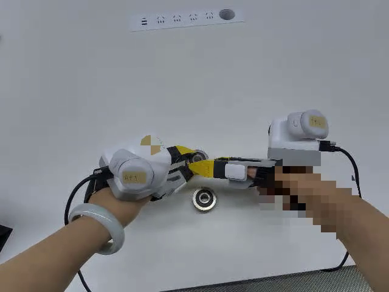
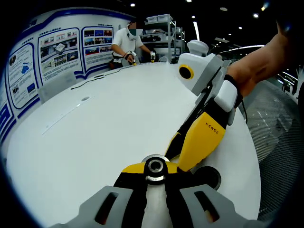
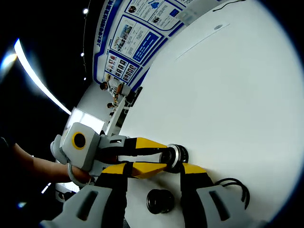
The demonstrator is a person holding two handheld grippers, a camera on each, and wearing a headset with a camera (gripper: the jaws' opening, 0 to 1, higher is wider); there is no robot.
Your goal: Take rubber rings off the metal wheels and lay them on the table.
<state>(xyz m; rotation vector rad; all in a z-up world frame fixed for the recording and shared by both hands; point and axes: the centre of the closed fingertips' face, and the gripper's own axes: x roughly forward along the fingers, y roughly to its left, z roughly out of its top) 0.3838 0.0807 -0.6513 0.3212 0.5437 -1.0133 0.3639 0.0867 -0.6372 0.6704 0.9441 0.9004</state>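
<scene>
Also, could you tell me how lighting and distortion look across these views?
Head view: even light, soft shadow under the loose wheel. Left gripper view: fisheye curves the table edge; ceiling lamps glare. Right gripper view: rolled sideways, one lamp smeared into a streak.

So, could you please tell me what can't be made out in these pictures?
- Head view: the left claw and right claw cover the held wheel, so any rubber ring on it is hidden.
- Right gripper view: whether the right claw pinches anything; its tips overlap the wheel.
- Left gripper view: the second wheel, half behind the right claw.
- Right gripper view: dark loops, cut off by the claw.
</scene>
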